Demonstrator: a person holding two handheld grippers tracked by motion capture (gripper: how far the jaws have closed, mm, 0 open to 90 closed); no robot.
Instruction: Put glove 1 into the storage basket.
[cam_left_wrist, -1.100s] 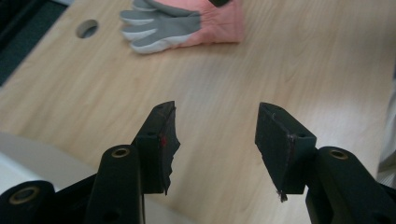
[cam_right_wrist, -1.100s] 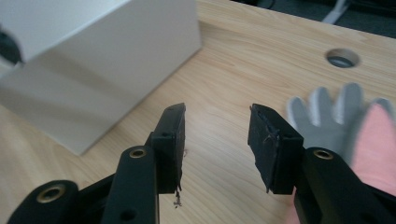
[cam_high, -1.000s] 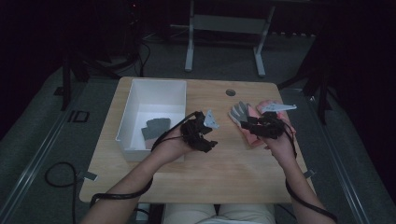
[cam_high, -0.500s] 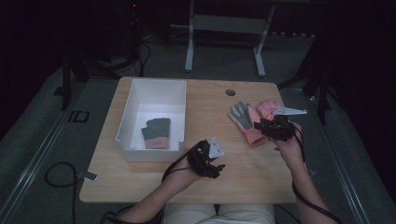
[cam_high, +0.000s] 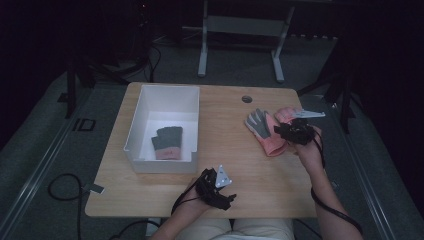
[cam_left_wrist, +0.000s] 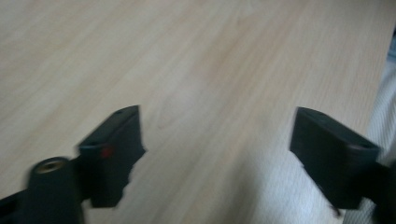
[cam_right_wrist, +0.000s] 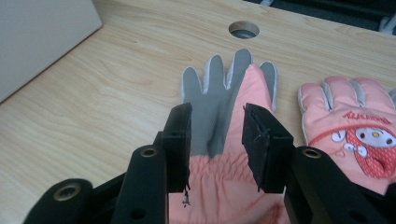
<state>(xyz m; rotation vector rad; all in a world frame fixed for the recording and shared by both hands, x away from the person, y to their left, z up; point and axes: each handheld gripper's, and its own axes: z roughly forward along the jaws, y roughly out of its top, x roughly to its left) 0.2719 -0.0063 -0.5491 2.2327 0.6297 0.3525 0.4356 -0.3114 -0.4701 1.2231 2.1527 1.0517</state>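
A pink glove with a grey palm (cam_high: 262, 129) (cam_right_wrist: 224, 88) lies on the right of the wooden table. Beside it lies a second pink glove with a cartoon face (cam_high: 287, 115) (cam_right_wrist: 355, 126). My right gripper (cam_high: 292, 132) (cam_right_wrist: 217, 116) hovers over the cuff end of the grey-palmed glove. Its jaws have just been closing, and the pads stand apart, not pressing the fabric. A dark glove with a pink cuff (cam_high: 167, 142) lies in the white bin (cam_high: 150, 100). My left gripper (cam_high: 220, 192) (cam_left_wrist: 215, 135) is low over bare wood near the front edge. Its jaws have just been opening and hold nothing.
A round cable hole (cam_high: 246, 99) (cam_right_wrist: 243, 30) sits in the table behind the gloves. The bin's corner (cam_right_wrist: 42, 32) shows at the upper left of the right gripper view. The table's front edge and the person's lap (cam_left_wrist: 385, 93) lie close to the left gripper.
The left hand has drawn back from beside the bin to the table's near edge and sunk lower. The right hand has shifted slightly to the right over the gloves.
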